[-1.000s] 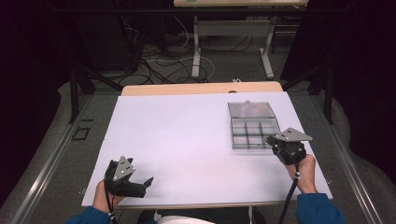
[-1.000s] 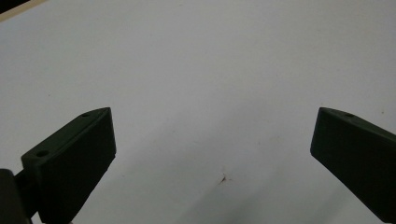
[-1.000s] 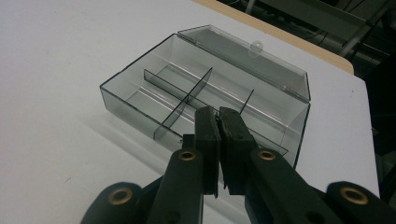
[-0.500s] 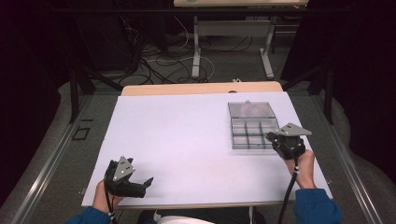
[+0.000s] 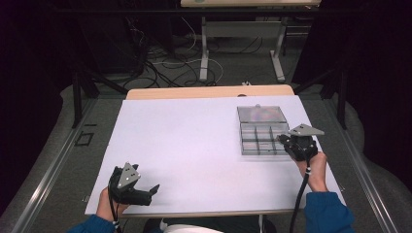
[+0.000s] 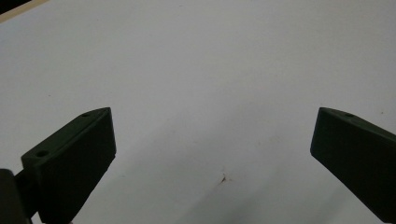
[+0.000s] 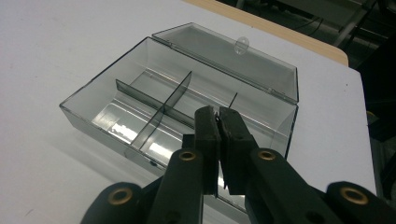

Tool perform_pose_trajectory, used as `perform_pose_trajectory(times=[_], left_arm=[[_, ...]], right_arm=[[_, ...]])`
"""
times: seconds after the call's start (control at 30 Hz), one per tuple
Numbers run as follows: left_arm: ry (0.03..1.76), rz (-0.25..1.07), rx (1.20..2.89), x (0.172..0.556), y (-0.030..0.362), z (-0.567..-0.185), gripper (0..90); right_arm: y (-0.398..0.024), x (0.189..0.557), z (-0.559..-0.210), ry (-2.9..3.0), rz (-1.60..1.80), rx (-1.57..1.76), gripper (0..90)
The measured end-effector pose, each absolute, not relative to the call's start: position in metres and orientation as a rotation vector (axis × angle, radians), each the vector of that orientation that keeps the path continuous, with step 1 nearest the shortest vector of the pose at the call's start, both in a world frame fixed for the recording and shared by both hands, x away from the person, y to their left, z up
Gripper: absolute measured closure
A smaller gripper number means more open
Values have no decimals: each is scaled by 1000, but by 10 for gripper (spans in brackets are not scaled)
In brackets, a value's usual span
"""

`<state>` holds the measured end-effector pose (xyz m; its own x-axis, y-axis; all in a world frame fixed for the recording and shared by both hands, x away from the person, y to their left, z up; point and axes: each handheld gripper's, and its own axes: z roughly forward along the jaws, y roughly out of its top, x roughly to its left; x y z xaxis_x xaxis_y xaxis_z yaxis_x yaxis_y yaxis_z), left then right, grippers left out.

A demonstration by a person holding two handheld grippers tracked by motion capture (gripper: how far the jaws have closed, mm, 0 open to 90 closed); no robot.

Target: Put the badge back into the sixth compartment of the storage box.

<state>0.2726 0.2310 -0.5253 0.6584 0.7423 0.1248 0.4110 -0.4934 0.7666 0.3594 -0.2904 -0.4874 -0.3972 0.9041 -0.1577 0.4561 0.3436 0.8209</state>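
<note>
We see clear plastic compartment box, lid open, at table's 2 o'clock; contents unreadable. Right gripper clenched empty, over box's near edge. Left gripper released at 7 o'clock, wide white tabletop free.

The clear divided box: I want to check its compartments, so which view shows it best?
The right gripper view: the clear divided box is close, lid open, dividers plain. The high view shows it small and far. The left gripper view faces bare table.

Clear divided box, lid open
</note>
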Motion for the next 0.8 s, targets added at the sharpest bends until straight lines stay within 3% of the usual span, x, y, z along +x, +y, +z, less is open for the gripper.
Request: perform_pose_trajectory(times=[0.8], left_arm=[[881,590,2148,273,232,-524,1]], right_arm=[[-295,382,-502,2038,904,1286,872]])
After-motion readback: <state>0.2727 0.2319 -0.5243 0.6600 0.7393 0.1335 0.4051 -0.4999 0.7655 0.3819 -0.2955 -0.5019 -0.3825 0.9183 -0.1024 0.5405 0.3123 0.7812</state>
